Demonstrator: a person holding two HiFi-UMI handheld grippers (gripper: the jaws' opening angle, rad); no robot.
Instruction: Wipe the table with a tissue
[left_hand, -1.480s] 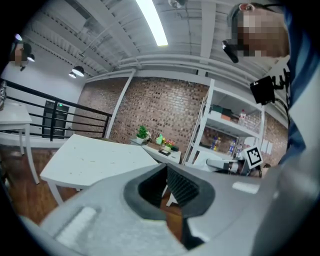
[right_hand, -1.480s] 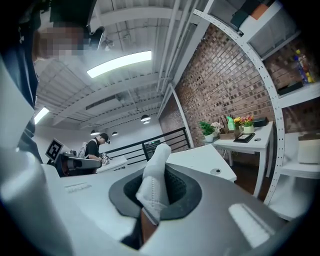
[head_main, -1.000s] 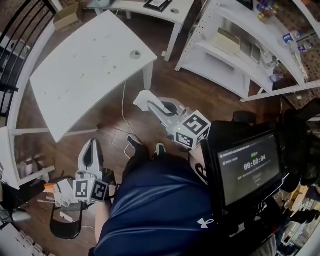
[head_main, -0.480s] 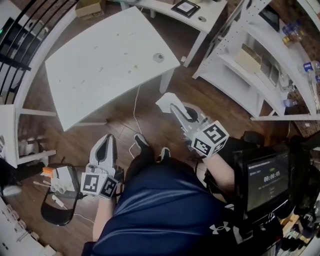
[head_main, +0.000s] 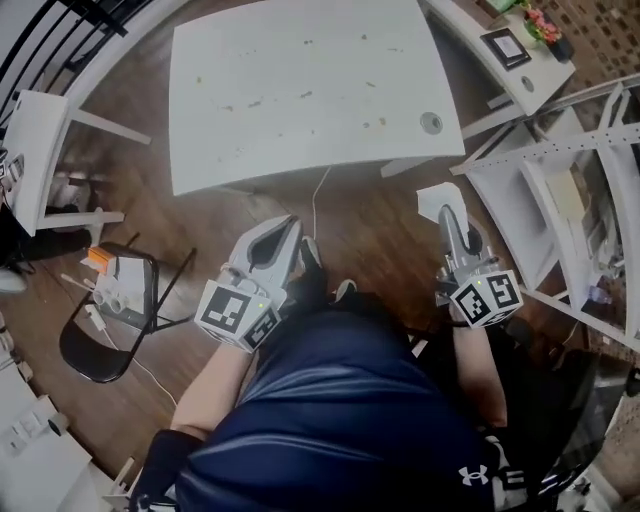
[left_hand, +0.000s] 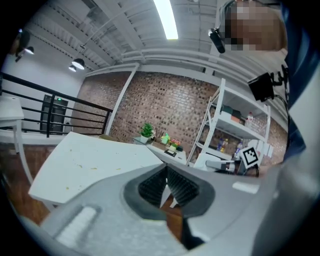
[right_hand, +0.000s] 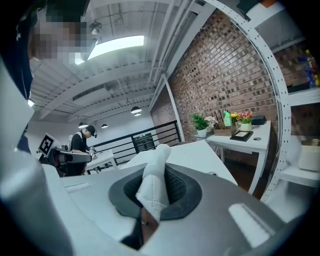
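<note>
Trainee: Tissue (head_main: 437, 199) first, where is it sitting?

Supervisor: Pinched in the right gripper (head_main: 450, 215). Its own view shows the jaws closed on a folded white strip that sticks out past the tips, so the free end leads.

Trainee: And the left gripper (head_main: 281, 230)?

Supervisor: Its pads are pressed together at the tips with nothing between them (only floor shows through the slit lower down). It hangs off to the left of the right one, at about the same reach.

Trainee: Which way is the table (head_main: 300, 60) from the tissue?

Supervisor: Ahead of the jaw tips and mostly over to their left. Neither gripper is above it; both are short of its near edge, over the floor (head_main: 360, 215). The right gripper points toward the near right corner, close to the round cable hole (head_main: 431, 123). The top's long side runs crosswise to the way the jaws point.

Trainee: Where's the dirt?

Supervisor: Small specks (head_main: 250, 103) lie scattered across the middle, further ahead and left of the tissue.

Trainee: So the move?

Supervisor: My guess: carry the right gripper forward and tip it down until the free end lies on the top, then sweep leftward along the long side. The left one is about as near, but carries nothing to wipe with.
</note>
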